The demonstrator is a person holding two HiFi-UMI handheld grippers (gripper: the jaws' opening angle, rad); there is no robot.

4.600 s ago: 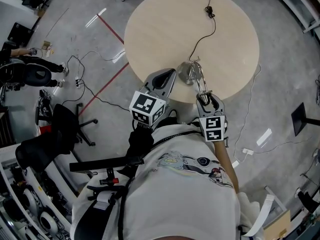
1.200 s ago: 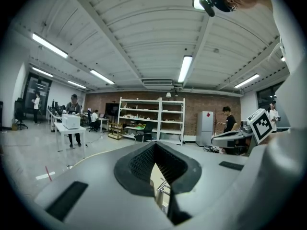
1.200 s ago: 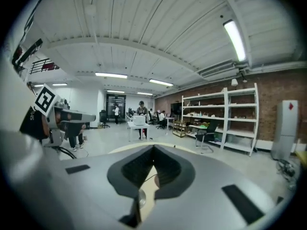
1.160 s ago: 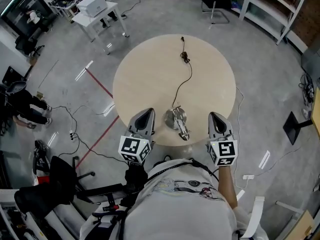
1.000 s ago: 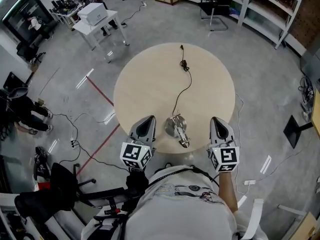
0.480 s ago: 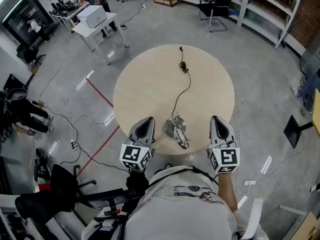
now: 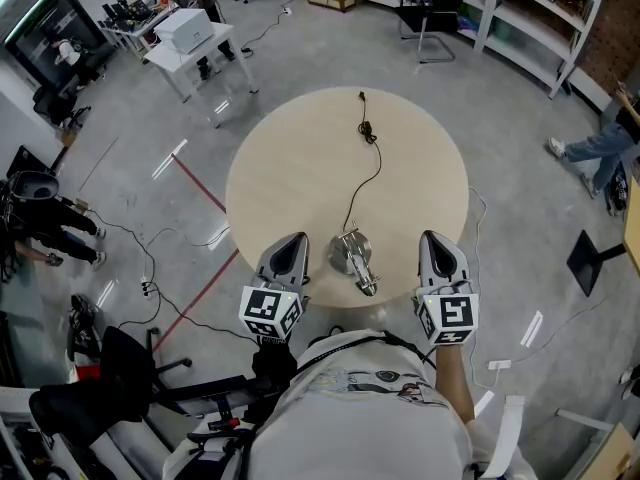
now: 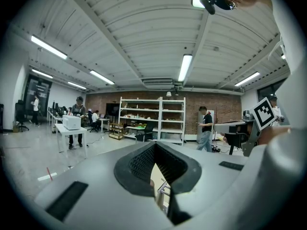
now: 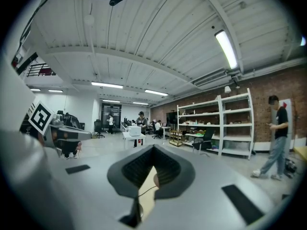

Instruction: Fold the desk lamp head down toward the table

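The silver desk lamp (image 7: 351,258) lies folded low on the round wooden table (image 7: 300,168), near its front edge. Its black cable (image 7: 372,173) runs across the tabletop to the far side. In the head view my left gripper (image 7: 293,240) sits just left of the lamp and my right gripper (image 7: 437,238) to its right, both apart from it. In the left gripper view, the left gripper (image 8: 156,171) has its jaws together with nothing held, and a bit of the lamp's metal shows past them. In the right gripper view, the right gripper (image 9: 144,176) is shut on nothing, with the table beyond it.
A white side table (image 7: 190,38) with a box stands at the far left. Shelving (image 7: 540,8) and a chair (image 7: 430,8) line the back right. Cables (image 7: 160,268) and a red line (image 7: 205,183) cross the floor left of the table. Office chairs (image 7: 110,368) stand beside me.
Several seconds ago my right gripper was at the lamp's arm; now both grippers hang back on either side of it. Over the last second nothing on the table moved.
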